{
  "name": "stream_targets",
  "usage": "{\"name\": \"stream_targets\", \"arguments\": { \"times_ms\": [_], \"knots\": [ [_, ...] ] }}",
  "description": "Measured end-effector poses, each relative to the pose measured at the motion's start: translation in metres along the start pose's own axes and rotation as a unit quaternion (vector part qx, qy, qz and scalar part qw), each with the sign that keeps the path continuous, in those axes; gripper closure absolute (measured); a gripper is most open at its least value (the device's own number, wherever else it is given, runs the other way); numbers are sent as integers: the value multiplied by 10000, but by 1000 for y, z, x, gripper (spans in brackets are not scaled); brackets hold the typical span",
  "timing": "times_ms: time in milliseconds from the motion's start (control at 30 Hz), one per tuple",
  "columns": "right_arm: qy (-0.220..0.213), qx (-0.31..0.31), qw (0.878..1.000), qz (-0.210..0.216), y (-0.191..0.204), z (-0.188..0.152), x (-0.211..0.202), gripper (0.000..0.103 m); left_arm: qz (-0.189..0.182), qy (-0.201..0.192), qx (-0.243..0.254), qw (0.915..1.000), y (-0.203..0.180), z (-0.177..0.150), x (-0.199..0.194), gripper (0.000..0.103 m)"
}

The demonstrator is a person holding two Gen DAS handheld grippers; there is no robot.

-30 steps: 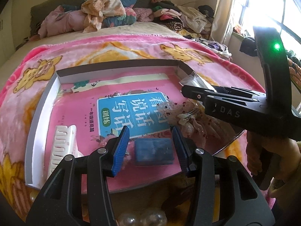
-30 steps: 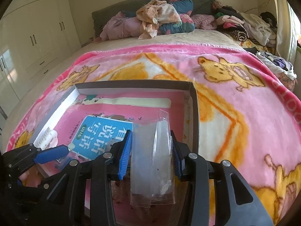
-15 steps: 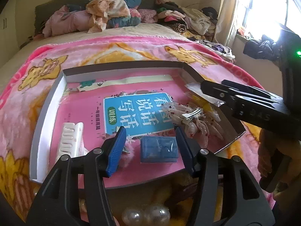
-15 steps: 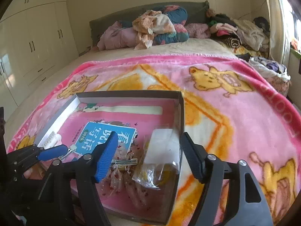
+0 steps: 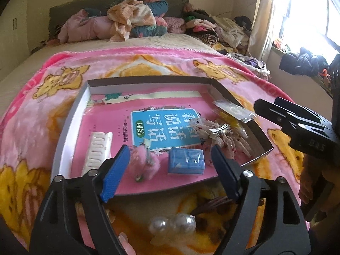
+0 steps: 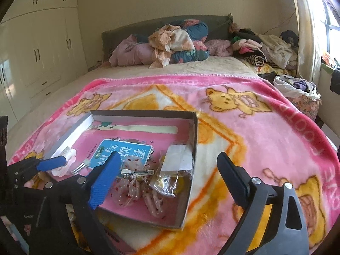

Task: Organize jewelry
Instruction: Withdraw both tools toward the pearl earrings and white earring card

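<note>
A shallow box [image 5: 63, 131] [image 6: 192, 144] lined with a pink book lies on the pink blanket. In it are a white comb [image 5: 97, 150], a pink fluffy clip [image 5: 144, 163], a small blue box [image 5: 186, 163], a sheer bow hair clip [image 5: 216, 131] [image 6: 138, 180] and a clear plastic packet [image 5: 233, 110] [image 6: 176, 167] leaning on the right wall. Pearl beads [image 5: 172, 225] and a dark hair tie [image 5: 212, 205] lie on the blanket in front of the box. My left gripper [image 5: 170, 170] is open and empty above the box's near edge. My right gripper [image 6: 167, 180] is open and empty, raised over the box's right side.
The blanket [image 6: 255, 138] covers a bed with piled clothes [image 6: 170, 40] at the headboard and along the right. A wardrobe [image 6: 38, 53] stands at the left, a bright window [image 5: 308, 10] at the right.
My right gripper opened, let go of the clear packet into the box's right side, and drew back and up. My left gripper also pulled back a little from the blue box and opened wider.
</note>
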State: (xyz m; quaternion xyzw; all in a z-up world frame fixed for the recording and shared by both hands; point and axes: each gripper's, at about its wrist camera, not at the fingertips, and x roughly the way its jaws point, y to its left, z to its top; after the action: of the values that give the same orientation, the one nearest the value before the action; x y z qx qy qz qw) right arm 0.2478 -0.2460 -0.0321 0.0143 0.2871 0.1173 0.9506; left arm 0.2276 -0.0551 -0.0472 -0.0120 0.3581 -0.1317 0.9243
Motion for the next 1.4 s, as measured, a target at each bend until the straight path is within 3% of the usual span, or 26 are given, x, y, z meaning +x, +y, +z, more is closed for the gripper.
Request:
{"name": "stream_targets", "arguments": {
  "times_ms": [267,667,1400],
  "knots": [
    [-159,33,9999,-37,0,-5,-24,11,167,-276,-223,9992,13,0,-25,12],
    [-257,56,9997,-18,9,-18,-54,11,355,-584,-444,9967,29,-7,-59,12],
    [-141,-72,9997,173,35,-56,-93,11,414,-521,-294,9974,30,-35,-78,12]
  ]
}}
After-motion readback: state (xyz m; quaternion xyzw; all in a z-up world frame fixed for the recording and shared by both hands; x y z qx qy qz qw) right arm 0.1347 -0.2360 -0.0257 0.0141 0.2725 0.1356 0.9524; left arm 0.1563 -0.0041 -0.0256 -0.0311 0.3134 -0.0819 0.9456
